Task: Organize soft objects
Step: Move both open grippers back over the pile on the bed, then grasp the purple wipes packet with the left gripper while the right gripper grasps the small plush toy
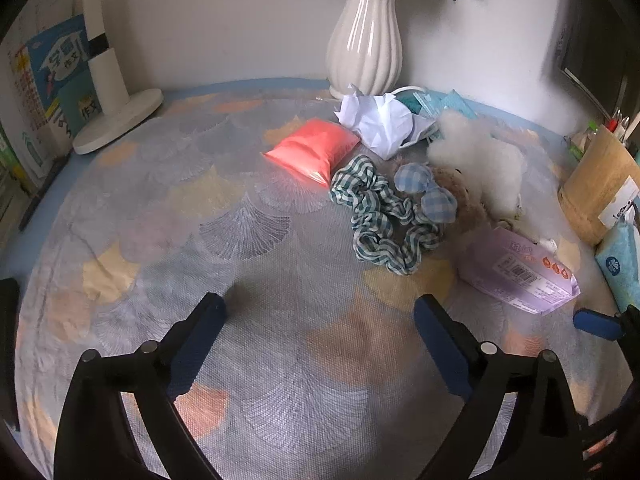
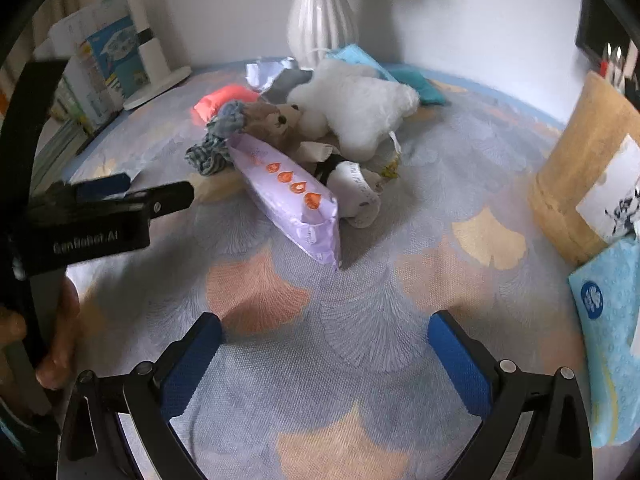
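Note:
A pile of soft things lies at the table's back: a white plush [image 1: 476,156] [image 2: 356,104], a brown teddy [image 2: 276,120], a green checked scrunchie [image 1: 380,216] [image 2: 212,148], a blue checked bow [image 1: 426,190], a red pouch [image 1: 316,150] [image 2: 218,100], a lilac soft pack [image 1: 520,270] [image 2: 292,196] and crumpled white paper [image 1: 380,120]. My left gripper [image 1: 320,312] is open and empty, above the cloth in front of the pile. My right gripper [image 2: 326,328] is open and empty, near the lilac pack. The left gripper's body shows in the right wrist view [image 2: 100,212].
A white ribbed vase [image 1: 366,36] stands at the back against the wall. A white lamp base [image 1: 120,120] and books [image 1: 48,88] are at the left. A wooden holder [image 2: 588,168] and a blue tissue pack [image 2: 612,332] are at the right. A patterned cloth [image 1: 248,240] covers the table.

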